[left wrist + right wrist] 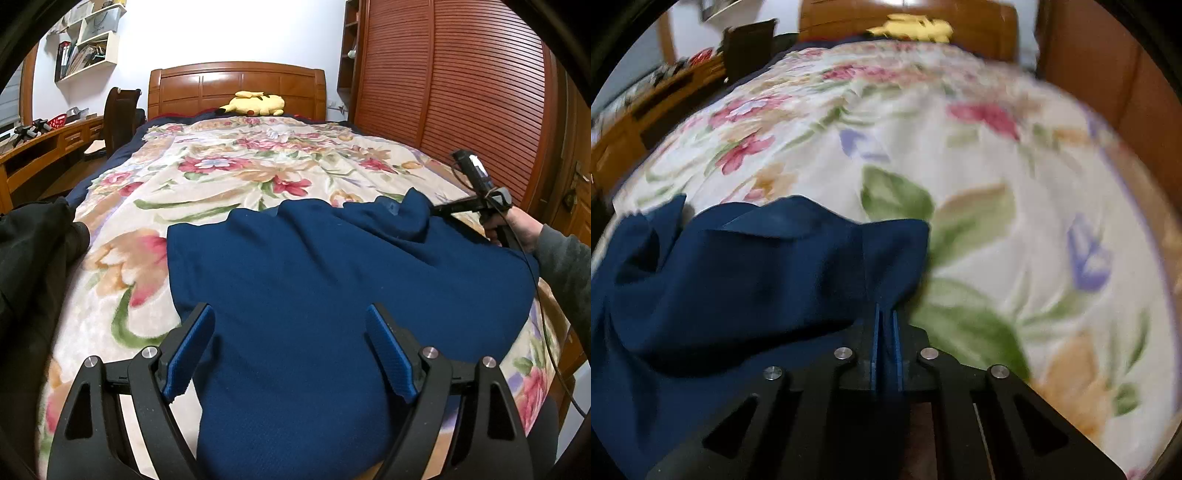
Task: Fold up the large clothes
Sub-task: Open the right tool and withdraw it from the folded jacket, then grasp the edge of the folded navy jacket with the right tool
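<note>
A large dark blue garment (332,280) lies spread over the near half of the bed. My left gripper (291,314) hovers just above its near part, jaws wide open, nothing between the blue pads (192,343). At the garment's far right corner my right gripper (434,211), held by a hand in a grey sleeve, is shut on a pinch of the cloth, which rises into a small peak there. In the right wrist view the garment (738,266) bunches up to the left of my right gripper (885,314), whose pads stand pressed together on its edge.
The bed carries a floral blanket (221,177) (997,184). A yellow plush toy (255,103) lies by the wooden headboard (236,85). A slatted wooden wardrobe (461,92) stands along the right side, a desk (48,144) on the left. Dark clothing (33,251) lies at the bed's left edge.
</note>
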`<state>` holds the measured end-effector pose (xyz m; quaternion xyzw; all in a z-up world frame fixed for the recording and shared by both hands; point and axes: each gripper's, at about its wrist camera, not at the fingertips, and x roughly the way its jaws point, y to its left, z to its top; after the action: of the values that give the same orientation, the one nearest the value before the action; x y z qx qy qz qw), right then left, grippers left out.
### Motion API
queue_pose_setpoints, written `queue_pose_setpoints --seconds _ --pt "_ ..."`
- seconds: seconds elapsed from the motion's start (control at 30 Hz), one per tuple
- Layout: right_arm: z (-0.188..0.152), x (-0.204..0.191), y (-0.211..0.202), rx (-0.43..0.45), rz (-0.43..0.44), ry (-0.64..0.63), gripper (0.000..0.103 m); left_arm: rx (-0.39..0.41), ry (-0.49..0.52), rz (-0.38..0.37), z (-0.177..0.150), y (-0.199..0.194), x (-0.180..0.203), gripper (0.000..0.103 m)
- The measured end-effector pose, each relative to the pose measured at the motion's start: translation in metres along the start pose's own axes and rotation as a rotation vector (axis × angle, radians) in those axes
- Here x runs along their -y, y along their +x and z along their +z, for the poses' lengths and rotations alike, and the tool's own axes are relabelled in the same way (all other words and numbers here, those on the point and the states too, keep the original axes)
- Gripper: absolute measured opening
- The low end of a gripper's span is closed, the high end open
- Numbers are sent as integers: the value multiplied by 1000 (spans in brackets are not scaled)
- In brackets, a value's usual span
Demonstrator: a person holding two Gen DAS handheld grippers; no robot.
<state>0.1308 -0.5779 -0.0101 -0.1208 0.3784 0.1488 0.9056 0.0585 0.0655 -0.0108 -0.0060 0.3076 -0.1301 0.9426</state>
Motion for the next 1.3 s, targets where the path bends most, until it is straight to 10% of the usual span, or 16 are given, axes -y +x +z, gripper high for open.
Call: queue_pose_setpoints --seconds 0.23,0.47,0.8,0.9,1.3 --pt "11 11 -66 254 -148 48 3 -10 4 2 -1 2 2 84" --pt "-8 50 -6 -42 -280 132 4 -7 1 -4 -1 -1 2 84" --pt "12 -1 -33 79 -112 5 26 -9 3 -4 0 0 2 84" --pt "14 -29 -39 72 -27 -66 47 -11 8 -6 0 -1 4 84" --pt "-2 -90 0 -58 80 -240 48 -13 7 -5 0 -1 5 84"
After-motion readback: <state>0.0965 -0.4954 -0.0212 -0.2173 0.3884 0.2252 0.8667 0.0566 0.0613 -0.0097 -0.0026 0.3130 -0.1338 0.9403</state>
